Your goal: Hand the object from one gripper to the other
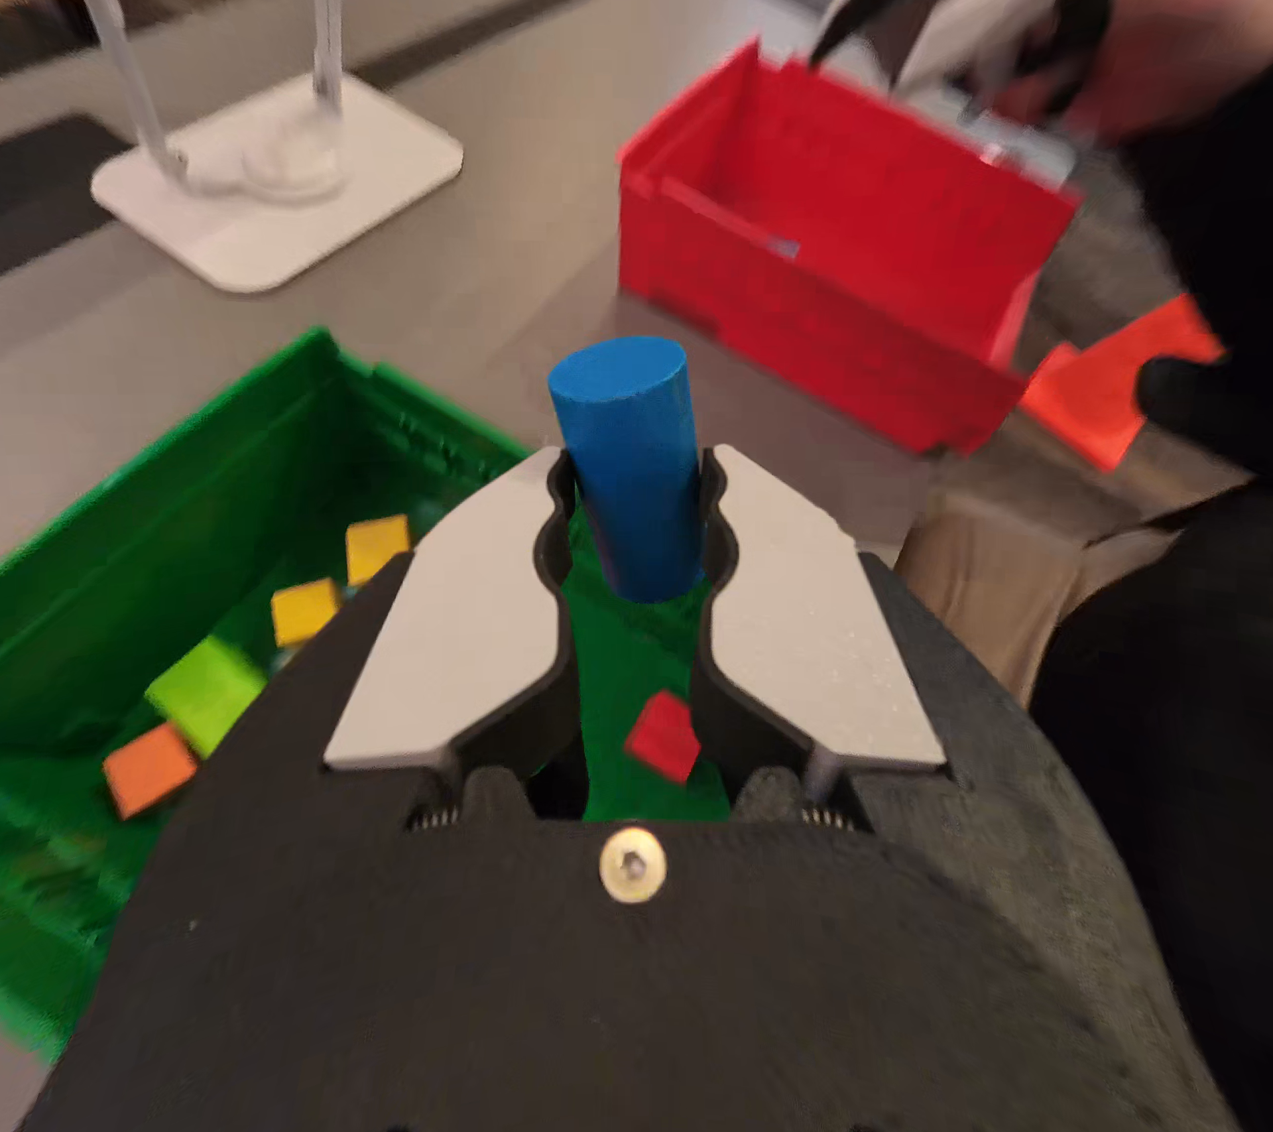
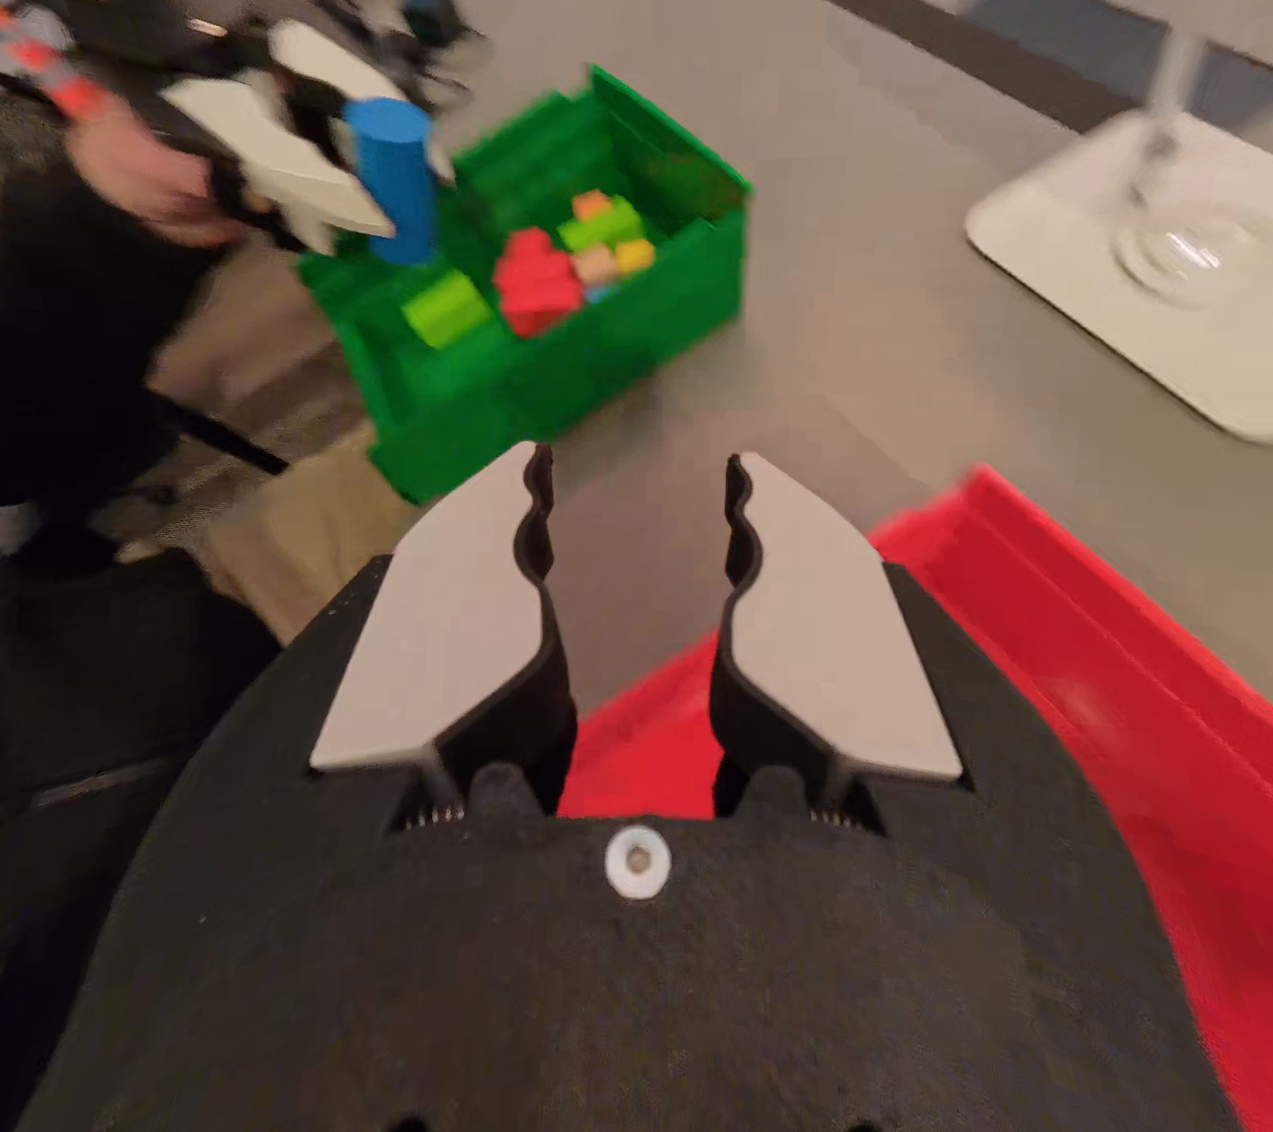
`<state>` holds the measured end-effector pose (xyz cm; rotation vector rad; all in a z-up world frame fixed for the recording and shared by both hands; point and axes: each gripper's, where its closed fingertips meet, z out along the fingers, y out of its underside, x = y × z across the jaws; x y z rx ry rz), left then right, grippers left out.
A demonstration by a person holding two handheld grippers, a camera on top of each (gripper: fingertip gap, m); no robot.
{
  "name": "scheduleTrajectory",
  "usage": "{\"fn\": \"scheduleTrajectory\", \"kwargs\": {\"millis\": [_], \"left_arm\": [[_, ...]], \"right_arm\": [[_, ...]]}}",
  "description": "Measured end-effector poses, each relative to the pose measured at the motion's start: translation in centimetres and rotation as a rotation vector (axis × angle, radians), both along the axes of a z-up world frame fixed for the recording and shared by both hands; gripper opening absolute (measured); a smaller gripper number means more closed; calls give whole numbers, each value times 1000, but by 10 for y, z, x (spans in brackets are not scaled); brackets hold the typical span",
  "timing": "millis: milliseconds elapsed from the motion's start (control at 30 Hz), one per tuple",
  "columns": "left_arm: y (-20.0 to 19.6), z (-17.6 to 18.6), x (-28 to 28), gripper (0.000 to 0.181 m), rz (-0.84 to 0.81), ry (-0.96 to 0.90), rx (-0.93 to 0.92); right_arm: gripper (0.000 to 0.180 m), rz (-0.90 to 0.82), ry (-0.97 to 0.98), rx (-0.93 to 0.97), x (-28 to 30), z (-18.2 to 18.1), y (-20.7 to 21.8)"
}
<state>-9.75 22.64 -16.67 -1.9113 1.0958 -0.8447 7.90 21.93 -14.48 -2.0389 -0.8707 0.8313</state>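
My left gripper (image 1: 637,461) is shut on a blue cylinder (image 1: 630,465) and holds it upright above the green bin (image 1: 207,479). In the right wrist view the same cylinder (image 2: 396,182) shows in the left gripper (image 2: 406,189) at the upper left, over the green bin (image 2: 551,368). My right gripper (image 2: 637,465) is open and empty, above the near edge of the red bin (image 2: 1033,630). In the left wrist view the right gripper (image 1: 861,65) is blurred at the upper right, over the red bin (image 1: 826,244), well apart from the cylinder.
The green bin holds several small coloured blocks (image 2: 537,279). A white stand base (image 1: 275,189) sits on the grey table (image 1: 537,100) at the back. An orange-red flat piece (image 1: 1116,382) lies right of the red bin. A person's hand (image 1: 1185,10) holds the right gripper. Left tips to right tips: about 20 cm.
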Motion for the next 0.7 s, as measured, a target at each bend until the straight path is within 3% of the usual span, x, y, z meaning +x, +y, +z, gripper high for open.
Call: {"fn": "scheduleTrajectory", "kwargs": {"millis": [233,433,700], "left_arm": [[-22,65,63,35,-140,-331,46],[-43,69,101,35,-244,-354,73],[-51,82,111,35,-278,-461,36]], "right_arm": [[39,197,212,186,-79,22,-32],[35,251,375,161,-94,33,-43],[34,290,413,189,-101,37,-50]]}}
